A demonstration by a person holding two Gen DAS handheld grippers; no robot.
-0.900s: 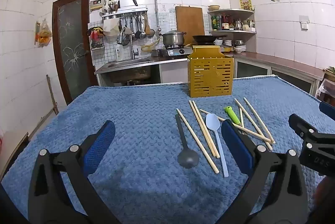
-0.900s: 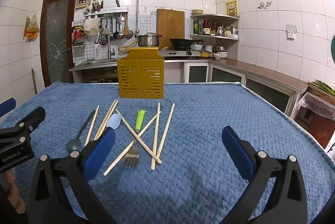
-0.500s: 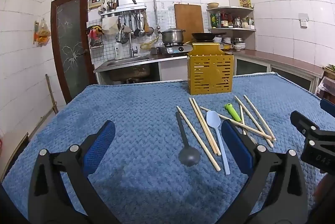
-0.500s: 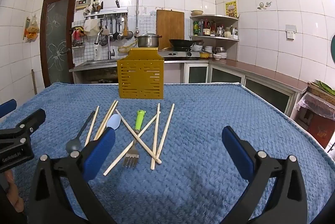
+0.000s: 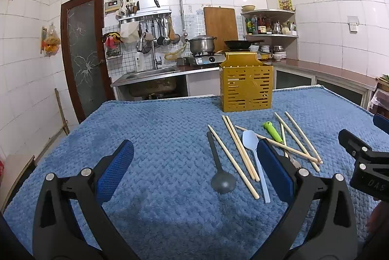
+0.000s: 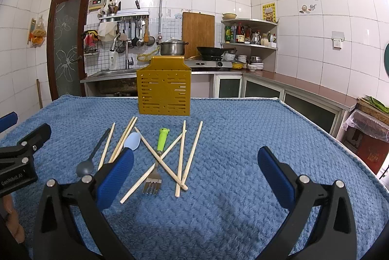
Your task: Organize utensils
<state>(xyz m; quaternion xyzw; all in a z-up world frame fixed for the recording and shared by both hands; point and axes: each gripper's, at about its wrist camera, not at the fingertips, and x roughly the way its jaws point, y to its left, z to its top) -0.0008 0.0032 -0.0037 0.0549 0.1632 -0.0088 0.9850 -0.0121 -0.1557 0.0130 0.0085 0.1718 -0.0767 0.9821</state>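
A yellow slotted utensil holder [image 5: 246,87] [image 6: 163,91] stands upright at the far side of the blue towel. In front of it lie several wooden chopsticks [image 5: 239,153] [image 6: 192,153], a dark grey spoon [image 5: 220,173] [image 6: 88,164], a light blue spoon [image 5: 254,153] [image 6: 132,141] and a green-handled fork [image 5: 272,131] [image 6: 158,158]. My left gripper [image 5: 194,170] is open and empty, above the towel just short of the spoons. My right gripper [image 6: 194,172] is open and empty, near the fork and crossed chopsticks.
The blue towel [image 5: 155,138] covers the table. Behind it is a kitchen counter with a sink [image 5: 150,73], a pot on a stove [image 5: 201,45] and a wok [image 6: 210,51]. Each gripper shows at the edge of the other's view.
Both grippers stay open and nearly still; the left view has shifted very slightly. The utensils have not moved.
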